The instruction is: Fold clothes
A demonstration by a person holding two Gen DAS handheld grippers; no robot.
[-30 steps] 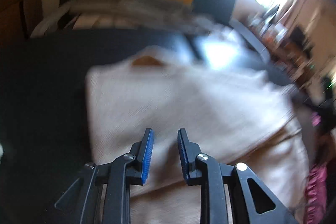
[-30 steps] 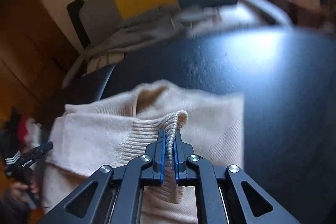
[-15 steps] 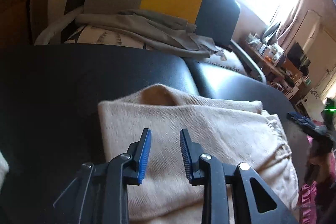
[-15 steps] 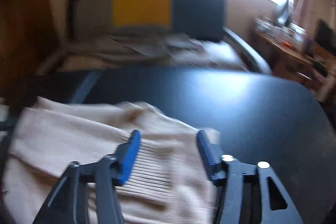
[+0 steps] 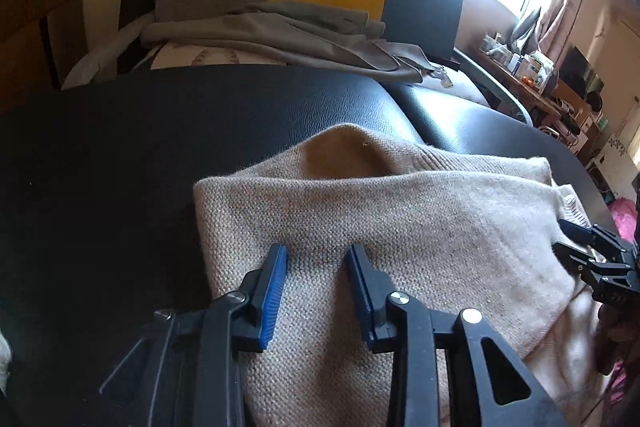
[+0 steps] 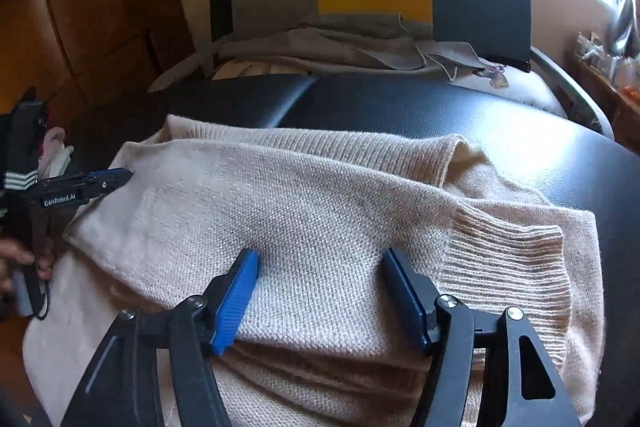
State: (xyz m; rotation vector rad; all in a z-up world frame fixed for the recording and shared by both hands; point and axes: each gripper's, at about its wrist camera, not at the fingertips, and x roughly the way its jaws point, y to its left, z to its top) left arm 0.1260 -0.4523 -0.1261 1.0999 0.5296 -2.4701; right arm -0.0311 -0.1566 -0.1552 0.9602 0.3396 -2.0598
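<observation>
Reading "GenRobot.AI" on its side, the left gripper (image 6: 120, 177) opens beside the beige sweater (image 6: 312, 211), while the right gripper (image 6: 320, 271) opens above it, both holding nothing.

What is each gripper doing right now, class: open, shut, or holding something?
Left gripper: open and widening, over the beige sweater, gripping nothing.
Right gripper: open and widening, over the sweater, gripping nothing.

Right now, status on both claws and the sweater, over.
Left claw opening, nothing between the pads. Right claw opening, empty, above the folded sleeve. Beige sweater partly folded on the black cushion. Nothing in the way.
</observation>
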